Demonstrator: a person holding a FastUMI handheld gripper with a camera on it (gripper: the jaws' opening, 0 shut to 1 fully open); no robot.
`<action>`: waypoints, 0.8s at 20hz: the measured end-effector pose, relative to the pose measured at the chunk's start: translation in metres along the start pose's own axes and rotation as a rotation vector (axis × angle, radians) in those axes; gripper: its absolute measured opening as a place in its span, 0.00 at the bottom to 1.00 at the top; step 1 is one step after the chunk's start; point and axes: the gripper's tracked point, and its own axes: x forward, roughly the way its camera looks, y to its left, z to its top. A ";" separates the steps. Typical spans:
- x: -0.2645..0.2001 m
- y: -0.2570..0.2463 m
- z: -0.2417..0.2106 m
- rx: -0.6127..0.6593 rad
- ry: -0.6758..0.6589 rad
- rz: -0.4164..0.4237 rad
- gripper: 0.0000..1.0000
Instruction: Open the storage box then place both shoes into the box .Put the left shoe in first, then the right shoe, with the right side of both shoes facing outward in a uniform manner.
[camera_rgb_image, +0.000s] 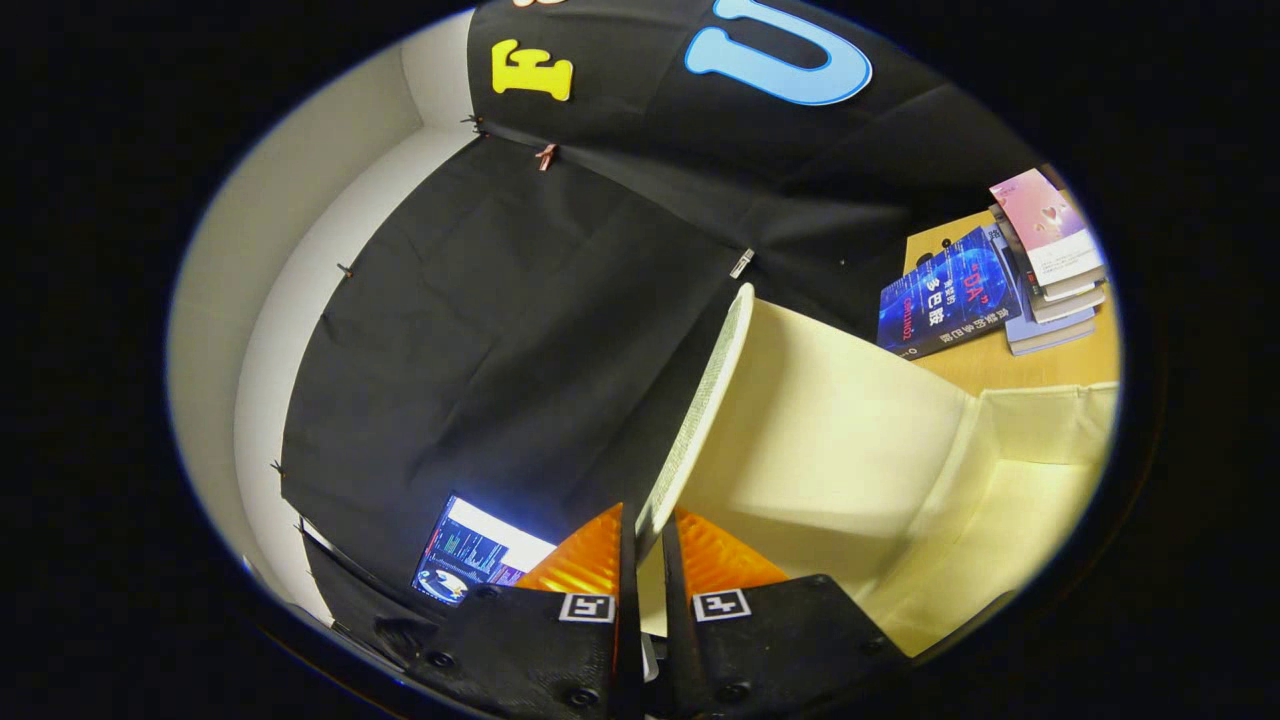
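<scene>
Right now the gripper (640, 540) is clenched on the edge of the storage box lid (700, 400), both fingers pinching its rim, lid swung up near vertical, prob. so the opening is clear for the shoes. Box interior (1000, 520) sits open just beyond the fingers, w/ a stack of books (1040, 270) on the table (1000, 365) behind it. Judging by this, opening step is about done

The claw (648, 545) clamps the lid (700, 400) of the storage box (1010, 480); books (1000, 285) lie beyond on the desk (1010, 365).
</scene>
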 end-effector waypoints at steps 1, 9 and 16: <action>0.001 0.000 0.001 0.001 -0.009 0.002 0.14; -0.013 0.001 0.000 -0.059 -0.031 -0.011 0.72; -0.095 -0.030 0.016 -0.340 -0.148 -0.248 0.89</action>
